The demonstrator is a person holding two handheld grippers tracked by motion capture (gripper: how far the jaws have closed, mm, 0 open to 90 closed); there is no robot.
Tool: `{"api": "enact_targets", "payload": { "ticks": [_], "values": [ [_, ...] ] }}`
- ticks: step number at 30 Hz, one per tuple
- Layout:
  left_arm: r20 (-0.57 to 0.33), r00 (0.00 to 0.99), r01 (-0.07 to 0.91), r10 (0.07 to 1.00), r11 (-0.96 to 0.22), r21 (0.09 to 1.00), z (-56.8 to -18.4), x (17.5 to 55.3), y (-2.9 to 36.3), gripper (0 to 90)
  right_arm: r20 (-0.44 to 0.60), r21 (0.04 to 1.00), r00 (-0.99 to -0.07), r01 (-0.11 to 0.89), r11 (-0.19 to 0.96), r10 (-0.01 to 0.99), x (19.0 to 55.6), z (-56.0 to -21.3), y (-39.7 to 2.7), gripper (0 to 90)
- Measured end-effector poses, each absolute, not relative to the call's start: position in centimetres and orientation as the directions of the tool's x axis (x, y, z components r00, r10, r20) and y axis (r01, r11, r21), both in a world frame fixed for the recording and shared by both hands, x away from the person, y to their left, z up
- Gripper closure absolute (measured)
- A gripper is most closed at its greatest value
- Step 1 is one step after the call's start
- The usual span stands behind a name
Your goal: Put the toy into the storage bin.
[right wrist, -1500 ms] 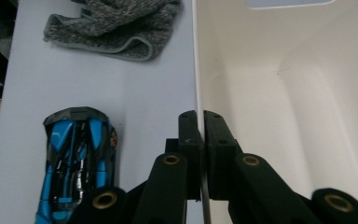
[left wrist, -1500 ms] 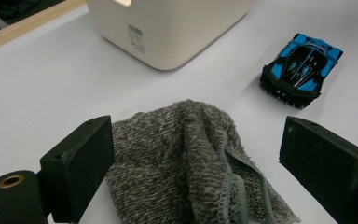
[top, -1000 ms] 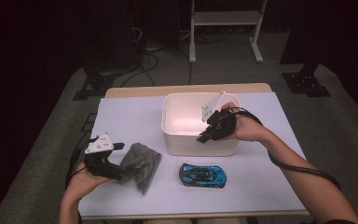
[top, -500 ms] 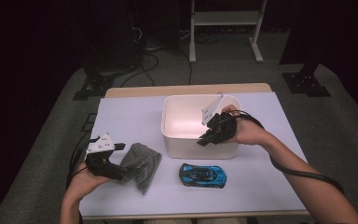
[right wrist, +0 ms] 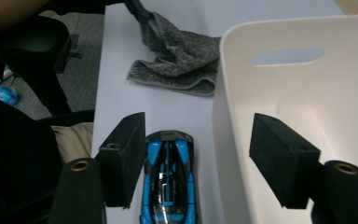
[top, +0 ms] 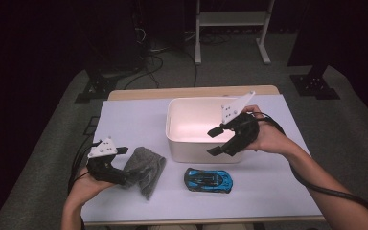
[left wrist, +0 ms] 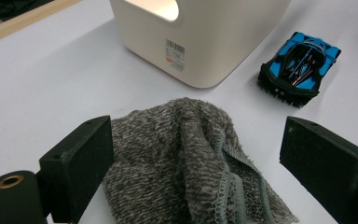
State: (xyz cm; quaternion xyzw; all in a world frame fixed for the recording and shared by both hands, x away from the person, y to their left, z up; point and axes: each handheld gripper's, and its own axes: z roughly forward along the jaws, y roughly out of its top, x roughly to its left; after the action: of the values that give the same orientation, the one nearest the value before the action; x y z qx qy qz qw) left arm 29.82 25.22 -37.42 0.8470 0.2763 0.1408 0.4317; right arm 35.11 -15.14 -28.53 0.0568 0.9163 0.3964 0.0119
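Here the white plastic bin (top: pixel 199 143) stands mid-table on the pale sheet, and what I can see of its inside is bare, glowing wall; its floor is out of my sight. A slot handle is cut in the end wall in my right gripper view. Just in front of the bin, apart from it, lies the blue toy car (top: pixel 208 180).

My right gripper (top: pixel 215 141) hangs over the bin's near right rim, hand coming in from the right, wrist bent, black pads pointing left and down. Its jaws have just been opening and now stand wide with nothing between them; in its own view one pad sits above the car (right wrist: pixel 168 182), the other over the bin's interior.

My left gripper (top: pixel 124 165) rests low at the table's left, jaws spread wide either side of the grey towel (left wrist: pixel 186 163), which lies crumpled on the sheet between the pads, unpinched.

A small white barcode sticker (left wrist: pixel 175 55) with red print sits on the bin's outer wall; I can't read it.
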Motion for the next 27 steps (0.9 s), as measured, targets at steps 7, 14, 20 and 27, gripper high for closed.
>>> {"api": "enact_targets", "payload": {
  "ticks": [7,14,20,27],
  "values": [
    [0.004,0.805,0.338,0.594,-0.464,0.819,-37.2,29.6,25.4,8.7,0.016,0.74,-0.997,0.059,0.67,0.071,31.2,-29.3,-15.5,29.8],
    [0.006,0.807,0.335,0.59,-0.466,0.819,-37.1,29.6,25.3,8.7,0.057,0.673,-0.994,0.105,0.732,0.09,30.5,-35.1,-15.1,26.1],
    [0.004,0.808,0.335,0.589,-0.466,0.819,-37.2,29.6,25.4,8.7,0.07,0.657,-0.991,0.134,0.742,0.117,31.0,-38.6,-14.6,22.0],
    [0.0,0.808,0.332,0.589,-0.455,0.826,-37.1,29.5,25.5,8.7,0.06,0.639,-0.989,0.143,0.756,0.137,31.8,-41.0,-14.0,18.7]
  ]
}}
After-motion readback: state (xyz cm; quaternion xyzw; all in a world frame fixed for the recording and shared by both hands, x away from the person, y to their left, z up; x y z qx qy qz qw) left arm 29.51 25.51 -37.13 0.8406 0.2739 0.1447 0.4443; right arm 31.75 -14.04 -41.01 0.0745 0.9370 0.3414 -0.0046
